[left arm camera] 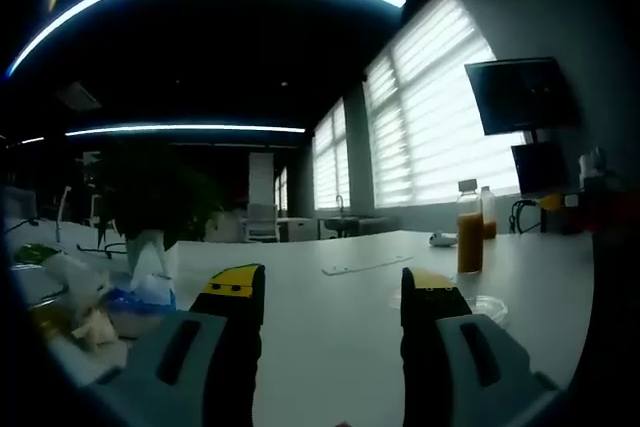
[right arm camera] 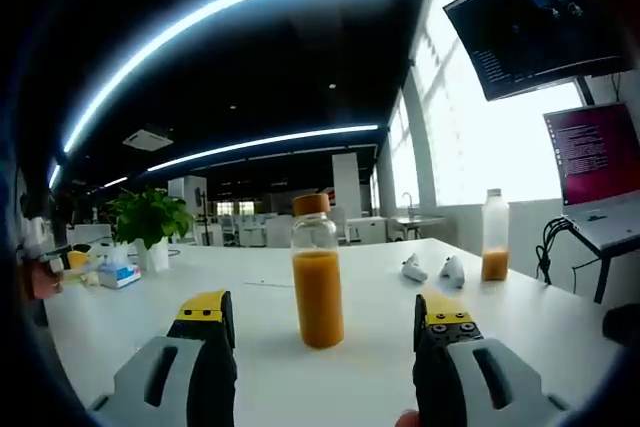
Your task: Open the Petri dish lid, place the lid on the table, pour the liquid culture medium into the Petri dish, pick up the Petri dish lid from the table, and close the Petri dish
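In the right gripper view a clear bottle [right arm camera: 317, 282] half full of orange liquid, with a brown cap, stands upright on the white table [right arm camera: 540, 317]. It is just ahead of my open right gripper [right arm camera: 322, 312], in line with the gap and untouched. In the left gripper view the same bottle [left arm camera: 470, 235] stands to the right. A clear round Petri dish [left arm camera: 488, 307] lies on the table [left arm camera: 330, 337] beside my right-hand jaw and is partly hidden by it. My left gripper [left arm camera: 332, 287] is open and holds nothing.
A second bottle [right arm camera: 493, 237] with a little orange liquid stands farther back, near two small white items [right arm camera: 412, 270]. A potted plant [left arm camera: 150, 202] and clutter [left arm camera: 90, 297] sit at the left. A flat white strip [left arm camera: 365, 265] lies mid-table. A monitor [right arm camera: 540, 27] and a laptop [right arm camera: 600, 172] stand at the right.
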Action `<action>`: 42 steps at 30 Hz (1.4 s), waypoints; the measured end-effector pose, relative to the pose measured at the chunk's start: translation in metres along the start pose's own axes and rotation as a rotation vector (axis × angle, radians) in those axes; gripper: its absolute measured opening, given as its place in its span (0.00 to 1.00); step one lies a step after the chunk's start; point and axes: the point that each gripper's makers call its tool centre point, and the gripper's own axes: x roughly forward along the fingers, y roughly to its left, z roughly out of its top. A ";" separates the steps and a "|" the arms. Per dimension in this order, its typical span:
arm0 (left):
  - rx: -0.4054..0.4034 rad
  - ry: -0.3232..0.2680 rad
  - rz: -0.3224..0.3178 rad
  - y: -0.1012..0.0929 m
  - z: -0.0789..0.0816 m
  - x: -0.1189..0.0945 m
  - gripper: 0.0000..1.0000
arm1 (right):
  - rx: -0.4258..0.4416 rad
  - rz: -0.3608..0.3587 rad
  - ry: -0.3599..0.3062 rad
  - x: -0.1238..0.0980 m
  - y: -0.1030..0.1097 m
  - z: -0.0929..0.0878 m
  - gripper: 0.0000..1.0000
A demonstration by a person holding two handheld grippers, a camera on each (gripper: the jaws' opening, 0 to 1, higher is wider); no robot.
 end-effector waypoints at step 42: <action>-0.030 0.009 0.001 -0.012 -0.006 -0.015 0.44 | -0.264 0.097 0.069 0.175 0.032 0.062 0.52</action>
